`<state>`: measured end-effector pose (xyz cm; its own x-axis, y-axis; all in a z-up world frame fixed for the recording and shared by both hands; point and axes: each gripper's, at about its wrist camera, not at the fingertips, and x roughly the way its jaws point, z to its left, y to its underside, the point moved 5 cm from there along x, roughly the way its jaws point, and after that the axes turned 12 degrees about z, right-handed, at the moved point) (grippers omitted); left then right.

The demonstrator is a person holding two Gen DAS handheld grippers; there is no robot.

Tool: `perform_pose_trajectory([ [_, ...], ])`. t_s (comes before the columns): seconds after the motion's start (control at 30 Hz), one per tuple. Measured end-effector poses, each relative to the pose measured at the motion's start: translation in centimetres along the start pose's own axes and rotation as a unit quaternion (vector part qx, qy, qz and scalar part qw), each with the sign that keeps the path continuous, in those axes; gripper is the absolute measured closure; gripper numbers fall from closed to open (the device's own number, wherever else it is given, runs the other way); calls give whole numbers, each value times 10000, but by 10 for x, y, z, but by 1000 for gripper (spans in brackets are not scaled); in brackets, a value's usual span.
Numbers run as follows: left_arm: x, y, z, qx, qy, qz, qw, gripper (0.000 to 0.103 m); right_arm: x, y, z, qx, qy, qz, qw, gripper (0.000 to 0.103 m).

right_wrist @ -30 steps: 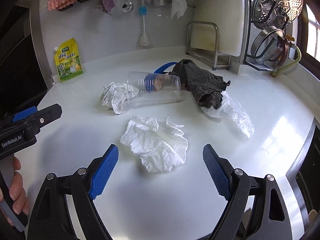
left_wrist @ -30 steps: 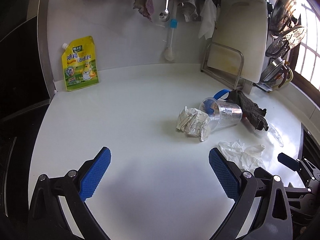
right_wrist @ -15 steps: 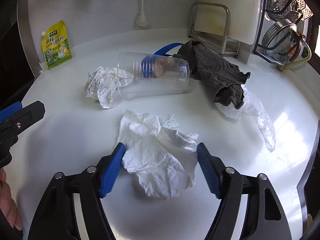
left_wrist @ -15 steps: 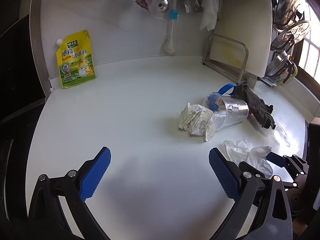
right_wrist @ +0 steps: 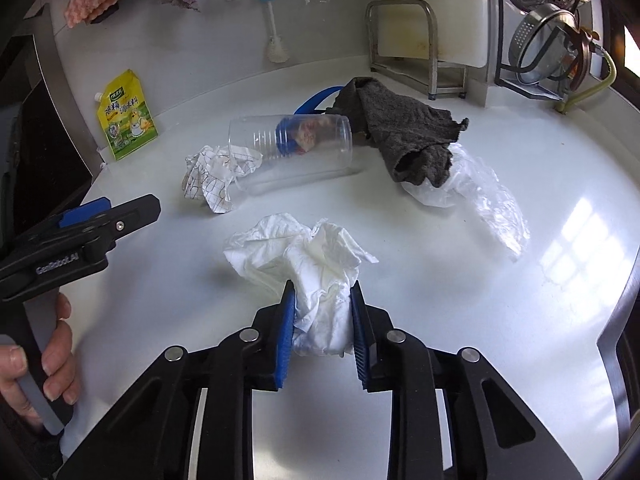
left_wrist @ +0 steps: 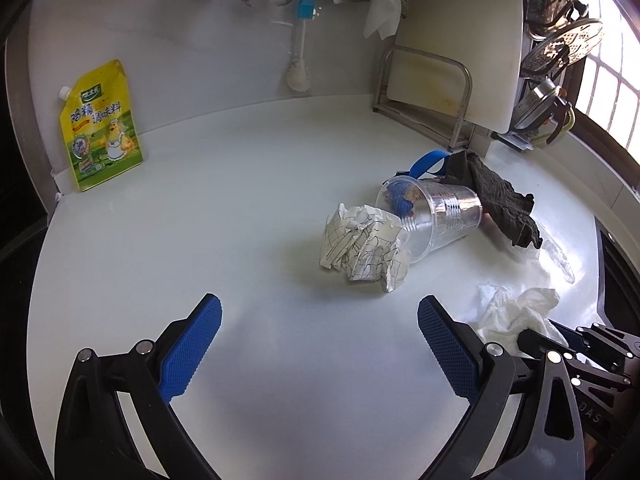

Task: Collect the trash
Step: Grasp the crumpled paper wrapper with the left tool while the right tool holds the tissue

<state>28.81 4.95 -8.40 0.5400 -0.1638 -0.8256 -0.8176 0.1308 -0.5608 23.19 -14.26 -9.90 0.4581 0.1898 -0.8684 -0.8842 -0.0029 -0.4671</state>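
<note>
A crumpled white tissue (right_wrist: pixel 308 256) sat pinched between the right gripper (right_wrist: pixel 323 312) pads, its loose end spread on the counter. Beyond it, a clear plastic cup (right_wrist: pixel 288 152) lay on its side, mouth touching a crumpled printed paper (right_wrist: pixel 218 174). A clear plastic bag (right_wrist: pixel 476 192) lay flattened, partly under a rag.

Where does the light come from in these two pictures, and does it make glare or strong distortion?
Left wrist view: daylight enters by the window at right, overexposed; the fisheye bends the counter edge. Right wrist view: a bright window reflection on the counter at right; the white tissue stays readable, with a soft shadow at its left.
</note>
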Motion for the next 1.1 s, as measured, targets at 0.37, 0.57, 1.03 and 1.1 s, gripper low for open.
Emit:
perform_pose_trajectory([
  [0.37,19,-31,-5,793,555,-39,9953,6,-37,29,-36,483,-444,-215,9976,78],
  [0.57,33,-39,-5,971,947,176,9906,6,-46,33,-38,517,-489,-283,9971,78],
  [1.03,55,-48,-24,1513,976,486,9825,19,-39,43,-47,708,-590,-146,9956,78],
  [1.1,57,-47,-27,1565,1029,577,9806,35,-39,44,-46,712,-599,-148,9956,78],
])
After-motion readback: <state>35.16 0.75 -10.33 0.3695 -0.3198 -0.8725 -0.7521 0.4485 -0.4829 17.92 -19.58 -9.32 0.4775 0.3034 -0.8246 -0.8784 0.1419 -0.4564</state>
